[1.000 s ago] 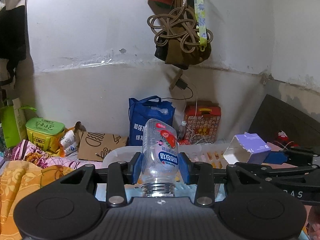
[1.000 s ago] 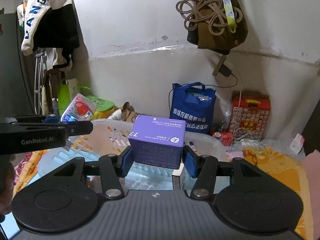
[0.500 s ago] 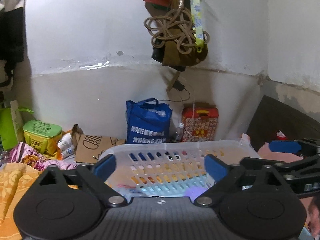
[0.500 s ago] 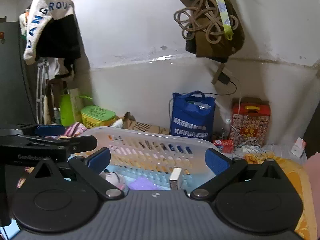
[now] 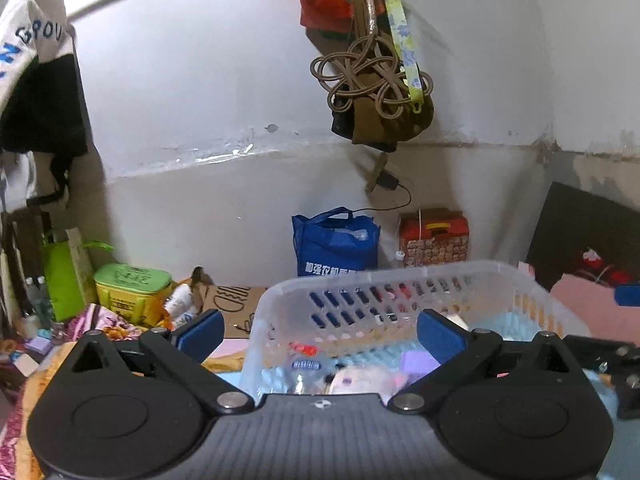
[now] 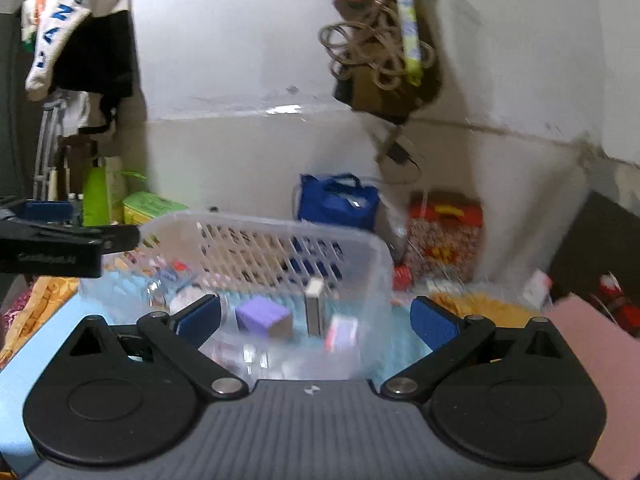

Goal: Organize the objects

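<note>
In the left wrist view, the left gripper [image 5: 320, 336] is standing spread wide with nothing between its 2 blue pads [image 5: 200, 334]; its jaws have just been opening, and they are framing the near wall of a translucent slotted basket [image 5: 400, 280]. Inside the basket, a clear bottle with a blue label [image 5: 306, 366] is lying beside a pale plush toy [image 5: 360, 380] and a purple box [image 5: 416, 360]. A blue bag [image 5: 336, 244] and a red patterned box [image 5: 434, 238] are sitting against the wall behind. In the right wrist view, which is blurred, the right gripper [image 6: 316, 322] is also hanging released and empty, its jaws having just been opening. The same basket [image 6: 376, 256] is sitting just ahead, the purple box [image 6: 262, 316] resting on its floor near an upright white box [image 6: 314, 304]. The other gripper's black finger is reaching in from the left edge.
</note>
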Available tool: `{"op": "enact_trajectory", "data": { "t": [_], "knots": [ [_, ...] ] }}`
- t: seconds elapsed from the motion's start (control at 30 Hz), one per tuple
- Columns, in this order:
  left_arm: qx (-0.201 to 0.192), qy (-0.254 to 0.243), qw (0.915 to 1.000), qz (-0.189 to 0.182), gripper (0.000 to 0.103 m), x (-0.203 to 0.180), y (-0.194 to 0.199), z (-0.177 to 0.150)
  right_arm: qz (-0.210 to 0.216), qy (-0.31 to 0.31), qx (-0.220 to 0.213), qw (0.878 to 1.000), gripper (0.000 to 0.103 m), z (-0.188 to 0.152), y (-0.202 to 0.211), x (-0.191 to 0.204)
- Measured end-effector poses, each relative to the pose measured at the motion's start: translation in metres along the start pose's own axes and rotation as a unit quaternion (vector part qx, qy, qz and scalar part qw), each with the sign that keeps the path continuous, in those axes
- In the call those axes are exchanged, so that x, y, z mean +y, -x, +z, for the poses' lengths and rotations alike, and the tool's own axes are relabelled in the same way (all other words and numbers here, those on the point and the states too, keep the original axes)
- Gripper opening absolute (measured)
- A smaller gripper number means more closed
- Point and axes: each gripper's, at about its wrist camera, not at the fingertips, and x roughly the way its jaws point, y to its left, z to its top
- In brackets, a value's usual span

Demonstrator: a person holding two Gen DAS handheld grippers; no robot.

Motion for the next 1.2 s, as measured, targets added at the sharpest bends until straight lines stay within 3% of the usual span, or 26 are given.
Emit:
{"op": "enact_trajectory", "data": {
  "t": [0.13, 0.3, 0.37, 0.47, 0.57, 0.67, 0.9, 1.2],
  "knots": [
    [0.014, -0.012, 0.9998, -0.003, 0.103, -0.003, 0.020, -0.013, -0.011, -0.005, 0.044, 0.999, 0.103, -0.015, 0.005, 0.011],
    [0.065, -0.017, 0.9975, -0.023, 0.103, -0.009, 0.031, -0.032, -0.016, 0.012, 0.106, 0.994, 0.103, -0.026, -0.004, 0.031],
    [0.091, -0.013, 0.9953, -0.030, 0.103, -0.009, 0.029, -0.037, -0.023, -0.003, 0.105, 0.994, 0.103, -0.028, -0.008, 0.028],
    [0.099, -0.003, 0.9946, -0.033, 0.103, -0.006, 0.027, -0.042, -0.011, -0.041, 0.101, 0.994, 0.103, -0.027, -0.012, 0.017],
    [0.095, 0.016, 0.9946, -0.039, 0.103, -0.002, 0.027, -0.041, -0.019, -0.074, 0.053, 0.996, 0.103, -0.027, 0.000, 0.010],
    [0.091, 0.025, 0.9946, -0.044, 0.103, -0.001, 0.027, -0.040, -0.046, -0.048, 0.020, 0.998, 0.103, -0.023, 0.010, 0.012],
    [0.085, 0.026, 0.9953, -0.039, 0.103, -0.012, 0.023, -0.033, -0.012, -0.073, 0.040, 0.996, 0.103, -0.014, 0.013, 0.001],
    [0.075, 0.032, 0.9961, -0.035, 0.103, -0.019, 0.026, -0.027, -0.014, -0.093, 0.034, 0.995, 0.103, -0.018, 0.013, -0.009]
  ]
}}
